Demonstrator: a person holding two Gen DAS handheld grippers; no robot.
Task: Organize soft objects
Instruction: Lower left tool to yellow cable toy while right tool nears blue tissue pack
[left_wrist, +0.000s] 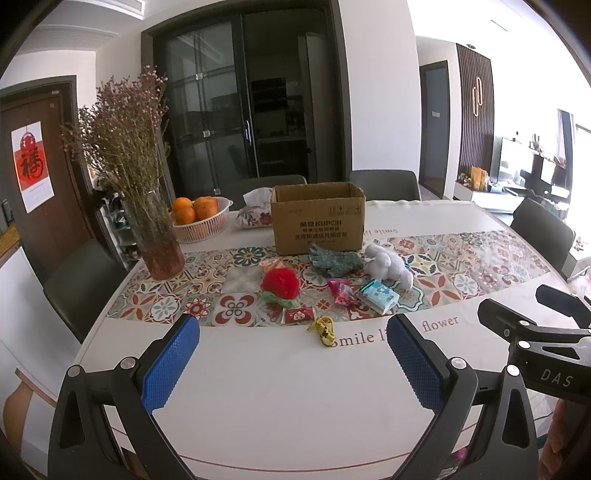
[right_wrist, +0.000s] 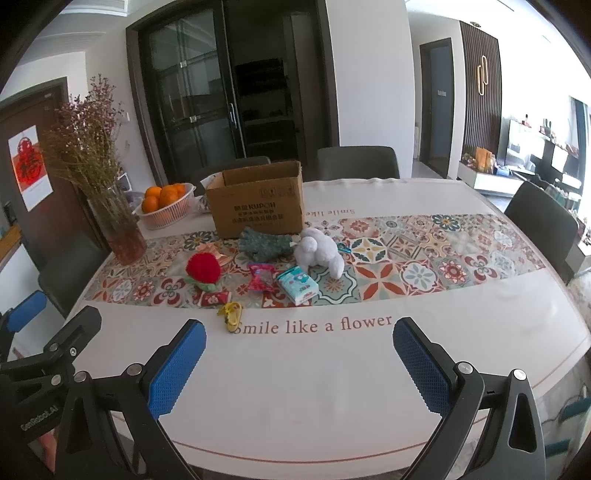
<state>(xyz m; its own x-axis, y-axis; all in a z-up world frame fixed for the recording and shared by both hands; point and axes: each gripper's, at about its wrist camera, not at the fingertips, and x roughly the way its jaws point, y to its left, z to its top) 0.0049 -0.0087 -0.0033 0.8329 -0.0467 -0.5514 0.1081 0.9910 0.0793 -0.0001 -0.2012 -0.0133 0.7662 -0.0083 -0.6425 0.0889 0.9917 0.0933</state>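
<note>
An open cardboard box (left_wrist: 318, 218) (right_wrist: 258, 201) stands on the patterned runner. In front of it lie a green knit glove (left_wrist: 334, 261) (right_wrist: 264, 244), a white plush toy (left_wrist: 388, 265) (right_wrist: 320, 252), a red pompom flower (left_wrist: 279, 283) (right_wrist: 203, 270), a pink packet (left_wrist: 341, 292) (right_wrist: 260, 277), a tissue pack (left_wrist: 378, 296) (right_wrist: 298, 285), a small red packet (left_wrist: 297, 315) (right_wrist: 214, 299) and a yellow toy (left_wrist: 324, 331) (right_wrist: 232, 316). My left gripper (left_wrist: 293, 363) is open and empty above the near table edge. My right gripper (right_wrist: 299, 365) is open and empty, to its right.
A glass vase of dried flowers (left_wrist: 159, 236) (right_wrist: 123, 236), a basket of oranges (left_wrist: 201, 218) (right_wrist: 166, 206) and a tissue box (left_wrist: 255, 214) stand at the back left. Grey chairs (left_wrist: 384, 184) (right_wrist: 358, 162) ring the table (left_wrist: 295, 387) (right_wrist: 461, 314).
</note>
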